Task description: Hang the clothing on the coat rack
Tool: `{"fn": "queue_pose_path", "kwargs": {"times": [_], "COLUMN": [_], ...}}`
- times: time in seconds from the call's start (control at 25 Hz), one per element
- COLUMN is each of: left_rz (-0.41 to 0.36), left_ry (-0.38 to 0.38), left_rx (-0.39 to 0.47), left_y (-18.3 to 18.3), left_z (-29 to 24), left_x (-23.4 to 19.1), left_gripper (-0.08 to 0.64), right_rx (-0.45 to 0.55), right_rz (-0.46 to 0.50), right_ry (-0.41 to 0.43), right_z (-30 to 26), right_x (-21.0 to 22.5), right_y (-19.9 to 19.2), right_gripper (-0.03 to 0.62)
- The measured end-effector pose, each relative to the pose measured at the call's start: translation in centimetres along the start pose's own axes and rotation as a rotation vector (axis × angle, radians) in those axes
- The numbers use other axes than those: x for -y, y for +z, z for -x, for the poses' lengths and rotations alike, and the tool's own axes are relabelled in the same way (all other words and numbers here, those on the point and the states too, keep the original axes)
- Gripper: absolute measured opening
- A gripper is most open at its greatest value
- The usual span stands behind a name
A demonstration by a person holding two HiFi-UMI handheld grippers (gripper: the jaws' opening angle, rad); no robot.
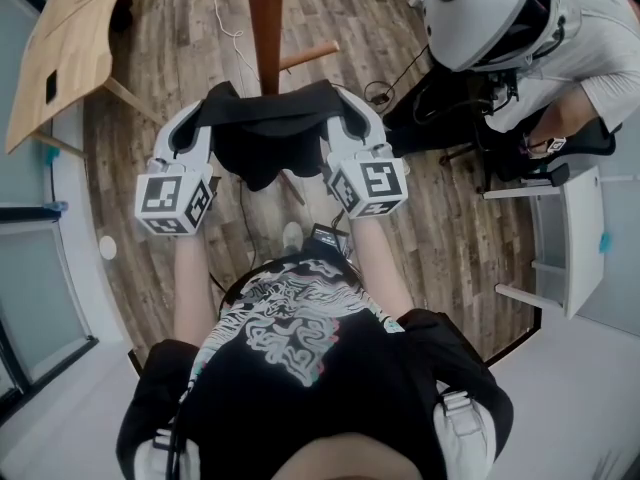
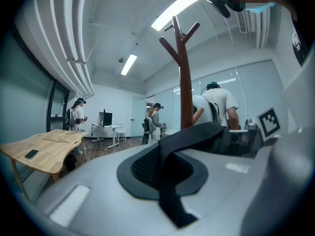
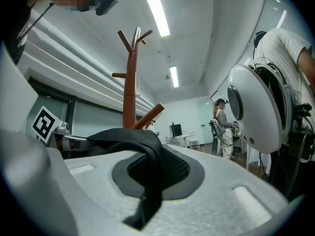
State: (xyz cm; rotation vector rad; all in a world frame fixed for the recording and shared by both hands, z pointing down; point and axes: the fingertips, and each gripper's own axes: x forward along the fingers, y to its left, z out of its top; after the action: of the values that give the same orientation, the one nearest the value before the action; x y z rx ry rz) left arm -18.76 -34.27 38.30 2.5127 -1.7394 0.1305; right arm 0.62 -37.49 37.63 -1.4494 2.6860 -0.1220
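Head view, read left to right: a wooden worktop [image 1: 60, 48] lies at the far left, well apart from the action. The left tongs [image 1: 203, 111] are pressed together on one edge of the black garment [image 1: 265, 138], which spans in the air across to the right tongs [image 1: 345, 111], likewise pinching its other edge. Just beyond the cloth stands the coat rack [image 1: 267, 28]. Left gripper view and right gripper view each show a fold of dark fabric clamped between the jaws, with the rack's forked top rising above and behind it. Judged progress: the garment is picked up and brought to the rack, but it rests on no peg as yet, so lifting it onto a peg and letting go remain.
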Motion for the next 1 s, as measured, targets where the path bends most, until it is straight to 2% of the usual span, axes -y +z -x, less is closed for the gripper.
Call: {"fn": "queue_pose_path", "kwargs": {"times": [0.6,1.0], "left_rz": [0.035,0.048], "left_ry": [0.054,0.059], "left_rx": [-0.043,-0.092], "left_y": [-2.6,-5.3], "left_z": [-2.5,-2.9], "left_x": [-0.7,-0.8], "left_gripper": [0.002,0.002], "right_rx": [-0.065,-0.121], "right_rz": [-0.015,-0.032], "right_ry": [0.058,0.084], "right_z": [-2.5,-2.8], "right_x": [2.0,2.1], "right_y": [-3.1,-6.6], "right_gripper": [0.014,0.014]}}
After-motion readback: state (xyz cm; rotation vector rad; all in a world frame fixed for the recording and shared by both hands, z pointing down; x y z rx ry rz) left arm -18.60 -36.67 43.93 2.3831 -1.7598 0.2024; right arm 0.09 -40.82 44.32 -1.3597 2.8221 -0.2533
